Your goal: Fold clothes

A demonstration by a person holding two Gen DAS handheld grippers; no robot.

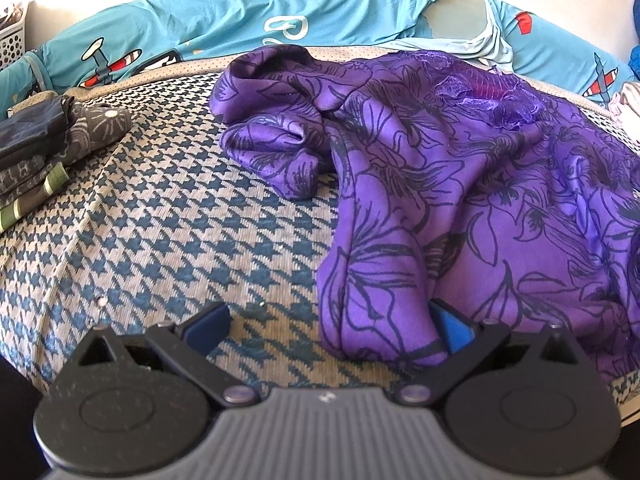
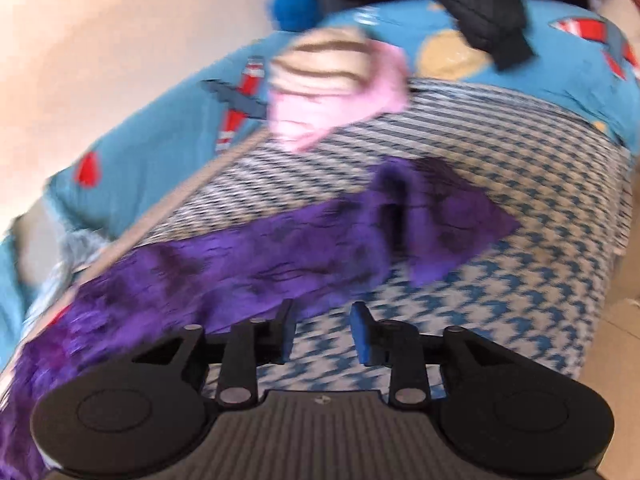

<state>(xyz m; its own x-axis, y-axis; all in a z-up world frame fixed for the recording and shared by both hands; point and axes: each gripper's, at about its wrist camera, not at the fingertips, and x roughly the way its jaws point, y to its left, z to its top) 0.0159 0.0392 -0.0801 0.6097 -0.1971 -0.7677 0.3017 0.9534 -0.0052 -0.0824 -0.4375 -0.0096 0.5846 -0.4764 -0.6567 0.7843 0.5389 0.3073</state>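
Note:
A purple garment (image 1: 460, 184) with dark flower outlines lies crumpled on the houndstooth cover (image 1: 180, 220), a sleeve bunched toward the far middle. My left gripper (image 1: 330, 330) stands wide open at its near edge, and a fold of the purple cloth lies between the fingers, against the right blue pad (image 1: 450, 326). In the blurred right wrist view, the purple garment (image 2: 280, 248) stretches diagonally across the cover. My right gripper (image 2: 324, 334) is open just past its edge, with only the houndstooth cover (image 2: 460, 300) showing between the fingers.
A stack of folded dark clothes (image 1: 40, 148) sits at the far left. A blue sheet with aeroplane prints (image 1: 280, 12) lines the back. A white basket (image 1: 12, 36) stands far left. A pink striped cloth (image 2: 332, 92) and a dark garment (image 2: 480, 12) lie beyond.

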